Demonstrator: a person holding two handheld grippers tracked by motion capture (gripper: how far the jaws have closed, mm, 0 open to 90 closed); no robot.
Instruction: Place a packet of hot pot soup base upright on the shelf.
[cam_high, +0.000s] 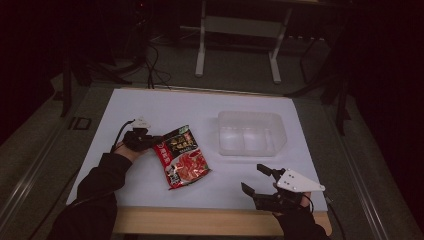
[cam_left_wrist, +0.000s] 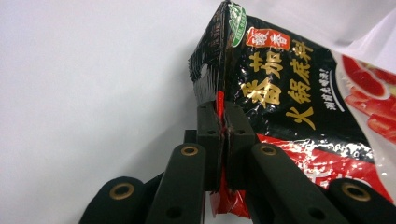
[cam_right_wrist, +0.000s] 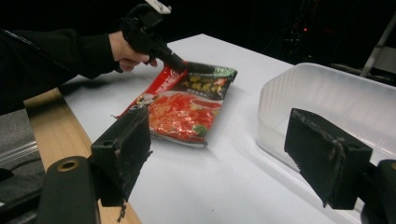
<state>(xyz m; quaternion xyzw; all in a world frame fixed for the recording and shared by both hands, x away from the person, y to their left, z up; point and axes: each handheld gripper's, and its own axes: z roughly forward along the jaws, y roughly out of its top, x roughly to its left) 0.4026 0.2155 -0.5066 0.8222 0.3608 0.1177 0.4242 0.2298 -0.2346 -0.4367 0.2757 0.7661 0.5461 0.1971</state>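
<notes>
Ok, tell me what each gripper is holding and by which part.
The left gripper is shut on the sauce packet, pinching its side edge near the top corner. The right gripper is open and holds nothing.

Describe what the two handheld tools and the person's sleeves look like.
Both tools are black, with two flat-padded jaws on linked bars joined by brass-ringed pivots. The left tool trails a black cable and carries a small pale plate on top. The right tool bears a grey three-cornered plate. The sleeves are black.

A red-and-black sauce packet (cam_high: 182, 156) (glossy, with gold lettering) is seen on the white table, its upper-left corner pinched and lifted.
</notes>
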